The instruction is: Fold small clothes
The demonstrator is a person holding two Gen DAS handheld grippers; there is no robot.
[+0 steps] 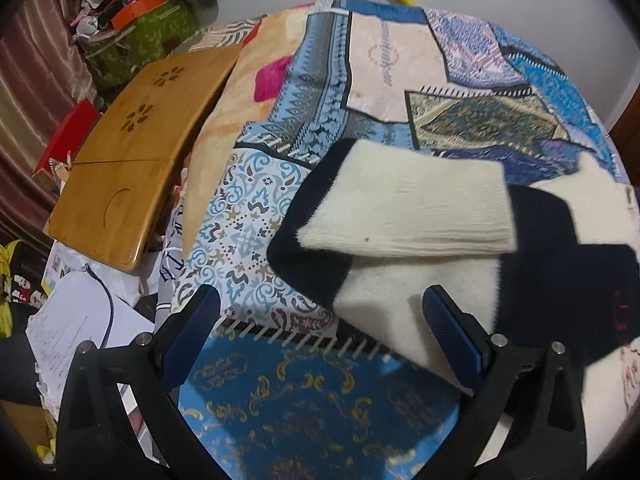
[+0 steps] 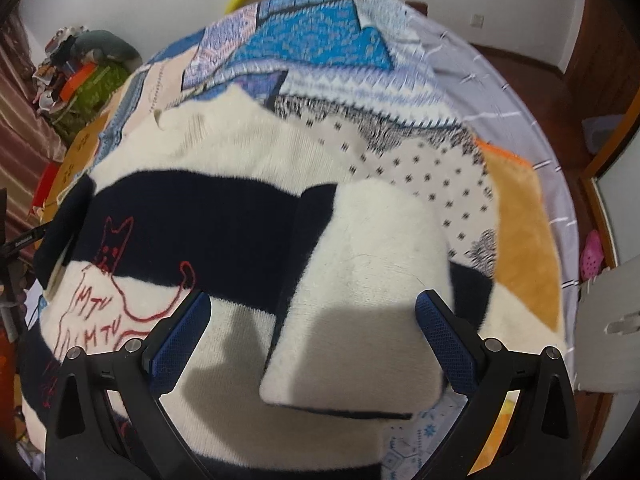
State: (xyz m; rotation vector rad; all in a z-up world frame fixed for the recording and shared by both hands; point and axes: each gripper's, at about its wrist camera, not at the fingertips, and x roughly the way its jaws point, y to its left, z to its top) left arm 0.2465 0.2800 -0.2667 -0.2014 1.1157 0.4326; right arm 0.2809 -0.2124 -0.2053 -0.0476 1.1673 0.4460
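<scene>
Both the left gripper (image 1: pixel 320 324) and right gripper (image 2: pixel 314 326) have fingers spread, holding nothing. Between them a cream and navy sweater (image 2: pixel 248 216), sleeves folded inward, lies on a patchwork bedspread (image 1: pixel 360 80). Red stitching reads "MTV" (image 2: pixel 94 320) inside a cat outline.

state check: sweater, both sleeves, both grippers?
Sweater: flat on the bedspread, cat side up, not fully folded.
Left sleeve: folded in across the body.
Right sleeve: folded in across the body.
Left gripper: open, empty.
Right gripper: open, empty, over the right sleeve.
</scene>
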